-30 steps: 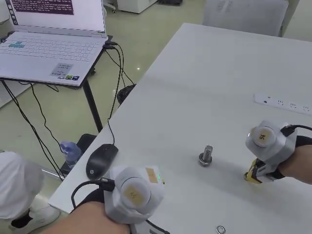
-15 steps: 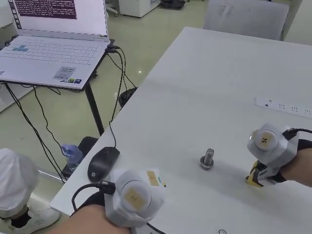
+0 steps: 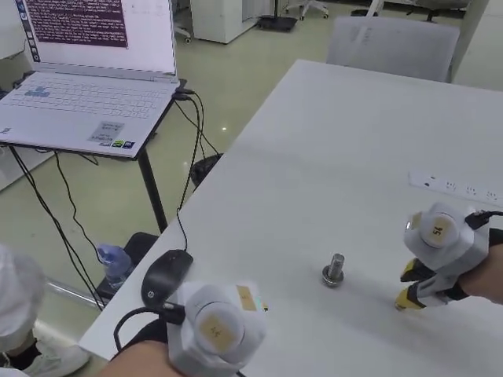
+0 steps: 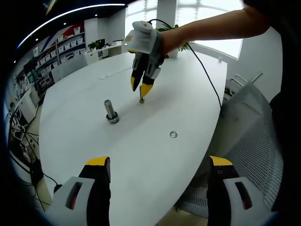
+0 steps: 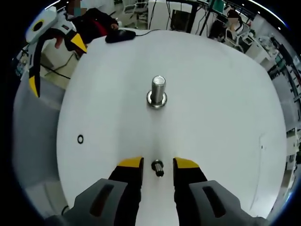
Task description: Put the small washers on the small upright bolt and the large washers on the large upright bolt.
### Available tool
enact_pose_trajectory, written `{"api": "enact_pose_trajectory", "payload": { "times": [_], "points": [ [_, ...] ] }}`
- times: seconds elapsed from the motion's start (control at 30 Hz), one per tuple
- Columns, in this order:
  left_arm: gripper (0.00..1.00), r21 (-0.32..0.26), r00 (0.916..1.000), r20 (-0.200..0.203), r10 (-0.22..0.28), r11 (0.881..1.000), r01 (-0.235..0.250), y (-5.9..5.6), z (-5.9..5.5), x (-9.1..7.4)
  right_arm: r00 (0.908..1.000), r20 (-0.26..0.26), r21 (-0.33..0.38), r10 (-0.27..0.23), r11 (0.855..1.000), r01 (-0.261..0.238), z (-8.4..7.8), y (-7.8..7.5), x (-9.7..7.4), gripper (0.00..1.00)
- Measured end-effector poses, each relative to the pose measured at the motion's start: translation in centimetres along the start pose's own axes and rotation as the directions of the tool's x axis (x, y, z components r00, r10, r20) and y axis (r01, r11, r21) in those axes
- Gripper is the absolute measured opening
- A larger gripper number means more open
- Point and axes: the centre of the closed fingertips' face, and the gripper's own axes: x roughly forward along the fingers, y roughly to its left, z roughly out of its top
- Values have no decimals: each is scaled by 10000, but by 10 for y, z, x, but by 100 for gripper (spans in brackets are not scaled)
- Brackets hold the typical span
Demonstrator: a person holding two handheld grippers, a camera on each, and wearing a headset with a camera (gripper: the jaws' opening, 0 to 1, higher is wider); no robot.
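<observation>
Over the near edge of the worktop (image 3: 338, 126), by its left corner, the left hand-held gripper (image 4: 159, 165) hangs with jaws spread wide and nothing between them. Further in stands the large upright bolt (image 3: 334, 269). One washer (image 4: 173, 134) lies flat nearer the near edge. Right of the bolt, the right hand-held gripper (image 3: 405, 287) points down, jaws narrowly parted either side of the small upright bolt (image 5: 157, 167), a gap on each side

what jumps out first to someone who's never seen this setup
The large upright steel bolt stands near the middle of the white table. The right gripper, open, points down with its yellow-tipped jaws either side of the small upright bolt. A loose metal washer lies nearer the open left gripper.
</observation>
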Motion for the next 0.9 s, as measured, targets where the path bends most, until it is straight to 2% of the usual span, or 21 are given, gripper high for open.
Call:
{"api": "enact_pose_trajectory", "payload": {
  "times": [0.27,0.47,0.8,0.9],
  "points": [
    [84,48,10000,40,-21,10000,21,-6,2,-1,9994,246,-409,234,9989,-224,10,13,-3,28],
    [84,118,10000,-44,-77,9999,78,-10,-2,-4,9992,303,-536,247,9983,-230,14,24,-7,27],
    [82,331,9999,-138,-36,9994,41,-9,-4,-7,9981,396,-581,476,9973,-453,14,60,-9,27],
    [82,318,10000,-49,-42,9995,43,-8,-2,-8,9973,426,-688,599,9960,-569,15,72,-9,27]
  ]
}}
